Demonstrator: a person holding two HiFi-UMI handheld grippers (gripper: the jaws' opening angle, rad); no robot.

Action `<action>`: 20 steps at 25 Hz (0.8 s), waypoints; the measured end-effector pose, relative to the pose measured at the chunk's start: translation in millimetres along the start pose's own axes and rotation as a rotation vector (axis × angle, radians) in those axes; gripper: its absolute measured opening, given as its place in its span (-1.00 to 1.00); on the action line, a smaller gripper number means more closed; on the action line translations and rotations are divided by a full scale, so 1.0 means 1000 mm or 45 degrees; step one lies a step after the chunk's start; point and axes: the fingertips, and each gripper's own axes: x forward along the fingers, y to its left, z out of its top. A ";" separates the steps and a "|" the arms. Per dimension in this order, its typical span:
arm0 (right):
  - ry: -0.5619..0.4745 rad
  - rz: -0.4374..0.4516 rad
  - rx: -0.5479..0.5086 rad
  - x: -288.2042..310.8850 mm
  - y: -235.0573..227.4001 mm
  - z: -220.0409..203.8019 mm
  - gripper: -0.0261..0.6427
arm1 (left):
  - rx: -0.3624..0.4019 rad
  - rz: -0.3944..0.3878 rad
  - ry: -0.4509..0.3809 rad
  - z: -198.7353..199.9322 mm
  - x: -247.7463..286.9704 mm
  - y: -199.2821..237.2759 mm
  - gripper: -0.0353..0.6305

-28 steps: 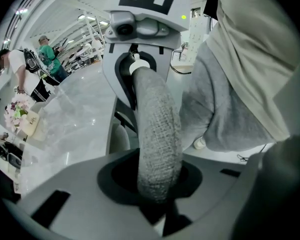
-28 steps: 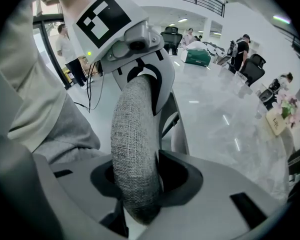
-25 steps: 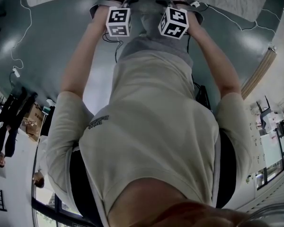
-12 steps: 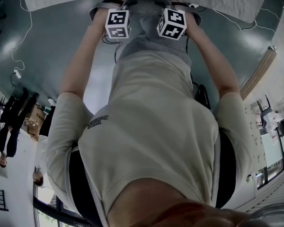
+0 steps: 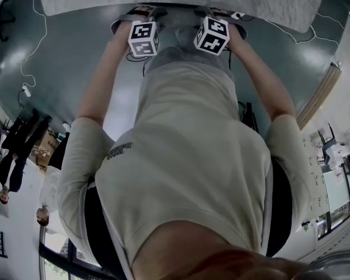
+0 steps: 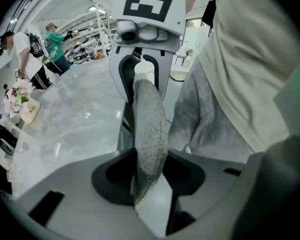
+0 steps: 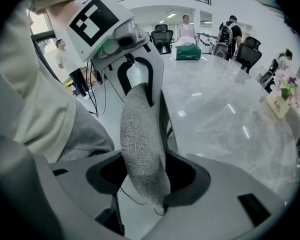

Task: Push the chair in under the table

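The chair's grey fabric backrest (image 6: 149, 129) is seen standing upright, close beside the near edge of the pale marble tabletop (image 6: 75, 124), with its top edge running between the two grippers. The left gripper (image 6: 149, 181) is held pointing steeply down over one end of that edge. Its fingers have just been opening and are released, though the fabric is framed between them. The right gripper (image 7: 147, 179) is set the same way over the other end. Its fingers, likewise just opened, are spread wide around the backrest without being clamped on it. From the head view, both marker cubes are seen side by side at the tabletop's edge, above the person's beige shirt (image 5: 186, 156) and outstretched arms; the rest of the chair is hidden there. Cables (image 5: 32, 45) are trailed across the dark floor. On the tabletop, a green box (image 7: 187, 51) and a small bunch of flowers (image 7: 285, 89) are placed well apart. Several people are seen standing in the background.
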 end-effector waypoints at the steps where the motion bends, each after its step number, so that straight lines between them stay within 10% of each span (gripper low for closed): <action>1: -0.004 0.008 0.009 -0.006 0.002 0.000 -0.24 | -0.012 -0.008 -0.004 0.001 -0.005 -0.002 -0.46; 10: -0.188 -0.066 0.164 -0.077 -0.025 0.029 -0.30 | -0.295 0.085 -0.253 0.031 -0.079 0.019 -0.46; 20: -0.602 -0.406 0.351 -0.190 -0.083 0.099 -0.46 | -0.616 0.621 -0.931 0.091 -0.233 0.118 -0.57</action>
